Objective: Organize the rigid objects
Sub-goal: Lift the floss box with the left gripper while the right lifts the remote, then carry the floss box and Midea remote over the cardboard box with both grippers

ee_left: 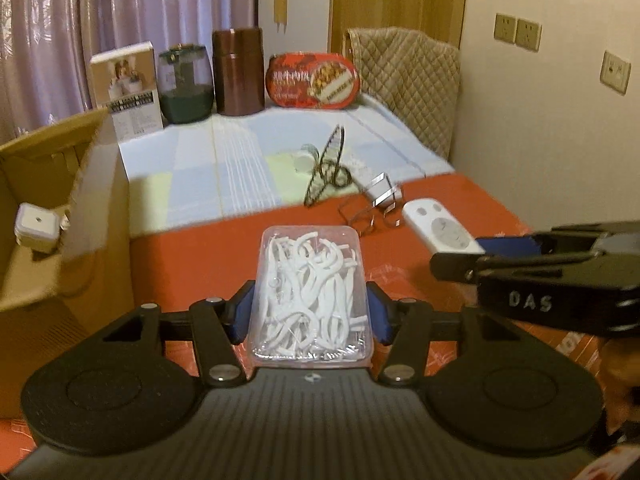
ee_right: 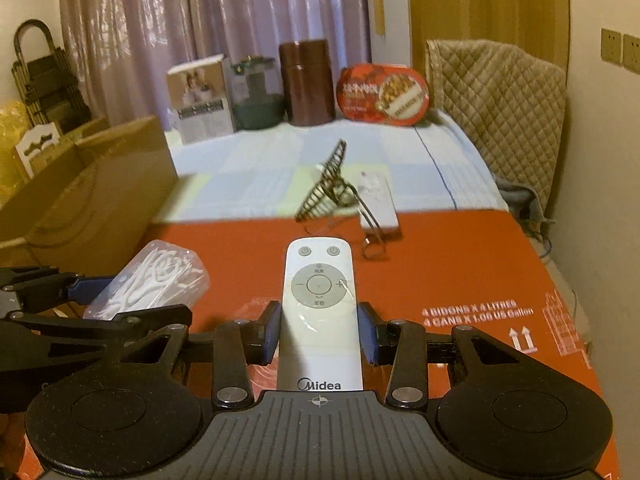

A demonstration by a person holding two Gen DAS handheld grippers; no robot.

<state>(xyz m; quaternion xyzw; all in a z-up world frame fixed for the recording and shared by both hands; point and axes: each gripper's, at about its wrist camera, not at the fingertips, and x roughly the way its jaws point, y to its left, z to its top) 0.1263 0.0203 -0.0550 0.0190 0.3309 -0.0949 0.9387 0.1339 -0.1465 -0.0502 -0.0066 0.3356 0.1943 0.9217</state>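
Two items are in hand above the red cardboard surface (ee_right: 460, 264). The clear rectangular plastic box of white floss picks (ee_left: 310, 300), lid shut, sits clamped between the blue pads of the left gripper (ee_left: 310, 312). The slim white Midea remote control (ee_right: 319, 312), buttons up, is clamped lengthwise in the right gripper (ee_right: 319, 332). Both grippers angle downward, side by side.

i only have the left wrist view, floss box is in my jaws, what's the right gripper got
Observer: The right gripper is shut on the white remote; the pads press both its sides.
Operator: any branding on it
Observer: Midea is printed near its bottom end.
Operator: anything on the red carton i can't read
Observer: White shipping text with up arrows, to the right of that gripper.
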